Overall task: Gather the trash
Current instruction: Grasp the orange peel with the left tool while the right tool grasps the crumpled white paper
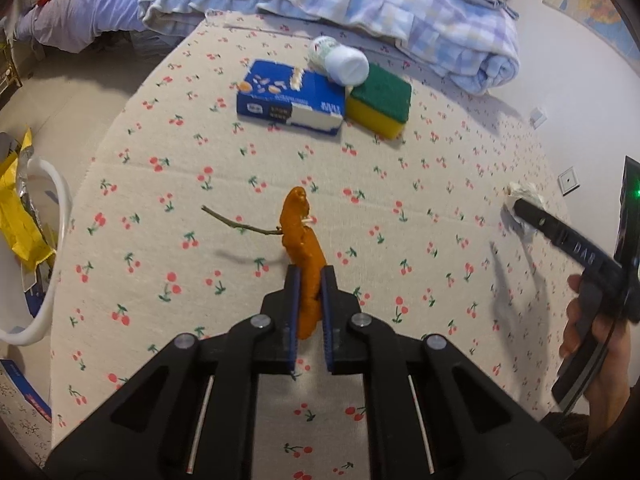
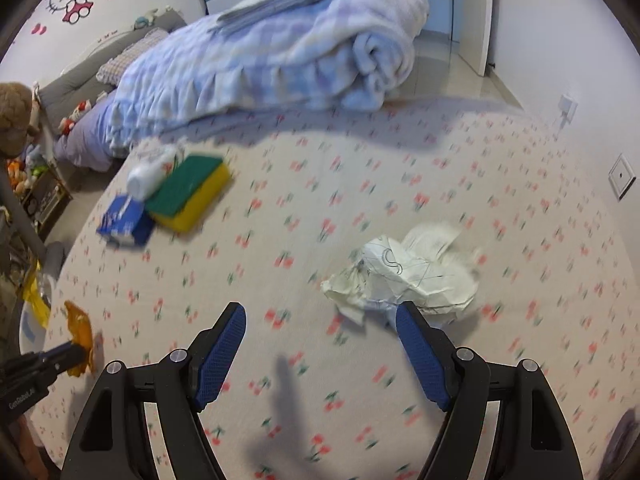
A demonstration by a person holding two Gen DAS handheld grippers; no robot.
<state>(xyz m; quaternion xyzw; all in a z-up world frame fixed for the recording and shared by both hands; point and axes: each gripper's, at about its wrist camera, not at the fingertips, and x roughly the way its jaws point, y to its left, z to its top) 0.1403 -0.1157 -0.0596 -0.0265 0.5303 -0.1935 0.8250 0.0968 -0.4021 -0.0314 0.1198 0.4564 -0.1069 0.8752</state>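
Your left gripper (image 1: pixel 308 280) has its fingers clamped on the orange peel (image 1: pixel 301 248), held up off the cherry-print cover (image 1: pixel 400 184), likely so you can carry it to the bin (image 1: pixel 52 240) at the left edge, where yellow wrappers (image 1: pixel 16 208) already sit. Your right gripper (image 2: pixel 320 320) has its fingers wide apart, empty, low over the cover, with the crumpled paper (image 2: pixel 404 280) just ahead and touching or nearly touching the right finger; looks lined up to take it next.

A thin twig (image 1: pixel 240 224) lies beside the peel; only the left view shows it. That view also shows the bin properly; the right view catches just a sliver. The right view shows the paper's full crumpled shape, which the left view mostly hides behind the right gripper's tip.

Farther back: blue box (image 1: pixel 288 96), sponge (image 1: pixel 380 100) and white bottle (image 1: pixel 344 62) touching in a cluster, then the rolled blanket (image 1: pixel 440 20). Those look like keepers, not trash, but that's a guess.
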